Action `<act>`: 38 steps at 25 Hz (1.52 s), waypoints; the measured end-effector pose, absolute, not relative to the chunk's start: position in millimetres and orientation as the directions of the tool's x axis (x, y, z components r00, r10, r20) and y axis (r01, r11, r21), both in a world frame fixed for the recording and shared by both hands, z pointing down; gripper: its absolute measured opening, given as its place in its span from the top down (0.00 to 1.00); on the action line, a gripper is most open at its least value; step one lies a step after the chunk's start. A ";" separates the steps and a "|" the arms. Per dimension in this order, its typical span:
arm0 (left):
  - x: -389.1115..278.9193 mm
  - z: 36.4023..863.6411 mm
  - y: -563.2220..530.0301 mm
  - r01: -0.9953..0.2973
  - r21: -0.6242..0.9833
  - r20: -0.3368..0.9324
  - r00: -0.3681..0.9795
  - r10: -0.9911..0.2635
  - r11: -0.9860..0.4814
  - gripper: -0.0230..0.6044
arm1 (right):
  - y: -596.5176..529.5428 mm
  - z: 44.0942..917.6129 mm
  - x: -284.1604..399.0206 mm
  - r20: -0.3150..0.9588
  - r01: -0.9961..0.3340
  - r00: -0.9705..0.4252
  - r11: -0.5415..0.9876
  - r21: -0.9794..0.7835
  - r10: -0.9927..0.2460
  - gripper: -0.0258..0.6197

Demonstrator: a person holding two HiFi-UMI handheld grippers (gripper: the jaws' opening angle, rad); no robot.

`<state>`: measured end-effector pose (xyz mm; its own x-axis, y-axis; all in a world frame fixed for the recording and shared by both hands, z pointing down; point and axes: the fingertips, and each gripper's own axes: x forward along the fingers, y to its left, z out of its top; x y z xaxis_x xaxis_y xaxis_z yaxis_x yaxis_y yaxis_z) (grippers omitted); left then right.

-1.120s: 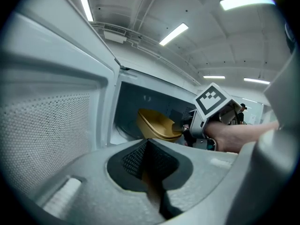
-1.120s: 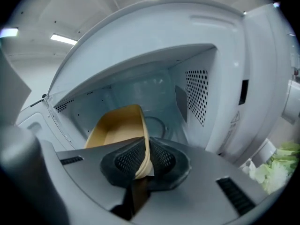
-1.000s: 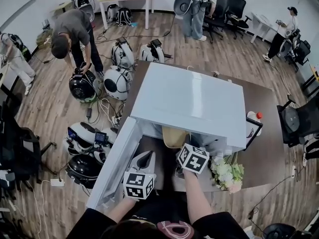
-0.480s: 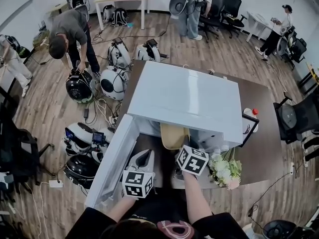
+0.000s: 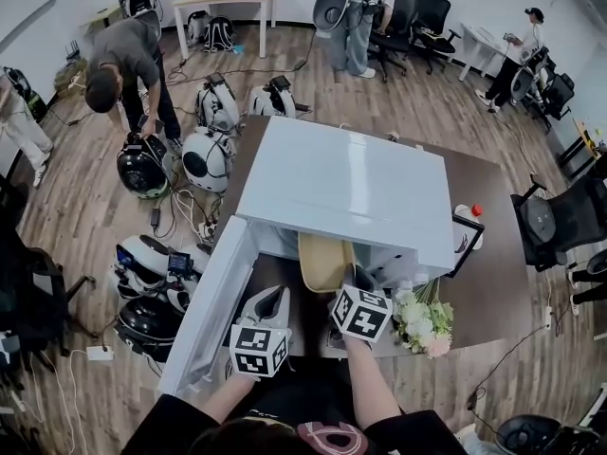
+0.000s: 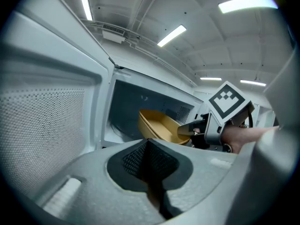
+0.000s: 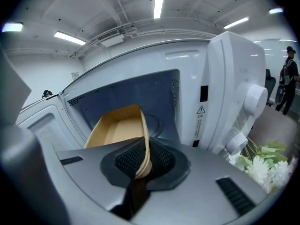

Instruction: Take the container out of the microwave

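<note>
The dark brown table (image 5: 498,254) is the biggest thing here. A white microwave (image 5: 351,183) fills most of its left part. Bare table shows on the right side, and only a thin strip is left along the front edge, close to the person. The microwave's door (image 5: 204,320) is swung wide open to the left, so the whole front is open. On the right of the opening is a white panel with two round knobs (image 7: 255,102).

The tan container (image 5: 322,262) sits in the mouth of the microwave. Its far end is inside the dark box and its near end sticks out under the top front edge. In the right gripper view there is open room between the container and the left inside wall.

The right hand-held gripper (image 7: 140,161) is clenched on the container's near end, with the thin side wall caught between its two black pads.

The left hand-held gripper (image 5: 273,297) is low in front of the opening, between the door and the container, and it seems to touch neither. Its jaws are pressed together with nothing in them.

White and green flowers (image 5: 424,316) lie on the table just beside the microwave's right front corner, near the right hand-held gripper, so that side is tight. A bottle (image 5: 471,214) with a red cap and a black frame (image 5: 465,243) stand by the microwave's right side.
</note>
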<state>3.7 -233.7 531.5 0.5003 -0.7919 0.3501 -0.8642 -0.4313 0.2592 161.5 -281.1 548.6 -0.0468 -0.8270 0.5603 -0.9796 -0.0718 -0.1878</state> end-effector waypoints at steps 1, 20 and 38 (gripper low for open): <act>3.6 531.2 -233.4 -0.863 0.259 0.349 0.502 -0.791 -0.434 0.95 | -279.3 548.9 161.0 0.562 -0.979 -0.046 -0.074 -0.188 -0.826 0.91; 11.0 536.8 -220.9 -0.844 0.249 0.361 0.536 -0.763 -0.475 0.95 | -241.1 552.3 169.1 0.572 -0.978 -0.027 -0.096 -0.185 -0.820 0.91; 13.8 537.0 -206.0 -0.831 0.248 0.358 0.556 -0.751 -0.497 0.95 | -207.1 552.6 170.6 0.574 -0.970 -0.022 -0.122 -0.212 -0.819 0.91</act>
<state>13.8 -206.0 537.0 0.5555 -0.7507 0.3576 -0.8314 -0.4971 0.2481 170.6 -207.1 552.6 -0.0222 -0.8186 0.5739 -0.9695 -0.1225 -0.2122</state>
